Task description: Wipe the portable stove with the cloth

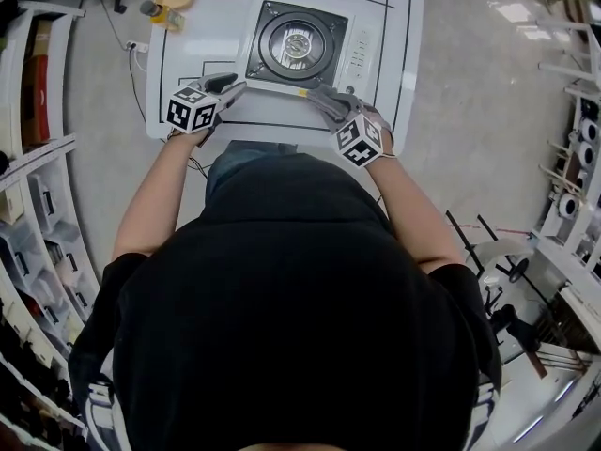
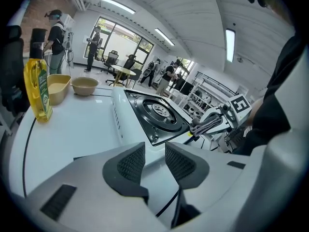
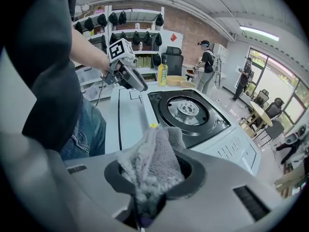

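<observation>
The portable stove [image 1: 299, 45] is a white unit with a black burner plate, and it stands on the white table [image 1: 188, 73]. A grey fluffy cloth [image 3: 152, 166] is pinched in my right gripper [image 3: 154, 173], which hovers just off the stove's near edge [image 3: 186, 110]. In the head view the right gripper [image 1: 321, 98] is at the stove's front right corner. My left gripper [image 1: 233, 86] sits at the front left corner. Its jaws [image 2: 154, 161] are open with nothing between them, above the table beside the stove [image 2: 157, 112].
A yellow oil bottle [image 2: 37, 88] and two beige bowls [image 2: 85, 85] stand at the table's far left end. Shelving [image 1: 38, 205] lines the left side, and racks [image 1: 573, 158] line the right. Several people stand in the room beyond the table.
</observation>
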`<action>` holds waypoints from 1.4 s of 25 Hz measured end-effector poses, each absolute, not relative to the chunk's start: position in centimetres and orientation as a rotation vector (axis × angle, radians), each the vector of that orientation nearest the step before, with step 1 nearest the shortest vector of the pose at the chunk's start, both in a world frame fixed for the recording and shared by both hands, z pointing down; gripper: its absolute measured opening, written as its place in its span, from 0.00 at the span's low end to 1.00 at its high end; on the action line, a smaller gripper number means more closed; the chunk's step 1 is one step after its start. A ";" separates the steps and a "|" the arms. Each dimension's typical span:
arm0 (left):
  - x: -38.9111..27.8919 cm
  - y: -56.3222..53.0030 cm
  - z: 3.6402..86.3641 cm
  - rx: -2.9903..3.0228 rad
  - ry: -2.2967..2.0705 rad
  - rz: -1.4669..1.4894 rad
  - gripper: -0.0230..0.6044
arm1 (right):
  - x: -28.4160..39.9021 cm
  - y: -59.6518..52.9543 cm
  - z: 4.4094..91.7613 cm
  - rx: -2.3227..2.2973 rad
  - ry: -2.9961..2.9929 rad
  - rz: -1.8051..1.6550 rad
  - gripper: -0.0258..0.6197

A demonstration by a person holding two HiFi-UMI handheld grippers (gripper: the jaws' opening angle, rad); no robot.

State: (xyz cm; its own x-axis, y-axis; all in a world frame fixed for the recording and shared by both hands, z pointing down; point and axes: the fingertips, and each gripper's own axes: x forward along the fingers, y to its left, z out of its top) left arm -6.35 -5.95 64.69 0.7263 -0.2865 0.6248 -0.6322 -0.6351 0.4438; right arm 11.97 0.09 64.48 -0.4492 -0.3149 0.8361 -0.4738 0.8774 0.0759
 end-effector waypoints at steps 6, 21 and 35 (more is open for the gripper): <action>-6.7 -5.7 64.7 2.249 -0.696 0.634 0.26 | 11.9 0.7 64.5 0.576 -2.100 0.228 0.22; -6.8 -5.7 64.9 2.252 -0.686 0.635 0.25 | 7.1 0.2 64.1 0.504 -2.195 0.242 0.22; -7.6 -6.4 64.7 2.154 -0.653 0.372 0.26 | -2.3 -2.2 64.4 0.321 -2.231 0.175 0.22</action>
State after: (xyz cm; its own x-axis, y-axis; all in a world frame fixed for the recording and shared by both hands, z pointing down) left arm -7.55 -6.39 64.67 0.8209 -0.3231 0.4709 -0.5699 -0.5170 0.6387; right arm -2.27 -2.17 64.45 -0.6033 -0.1695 0.7793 -0.2891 0.9572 -0.0156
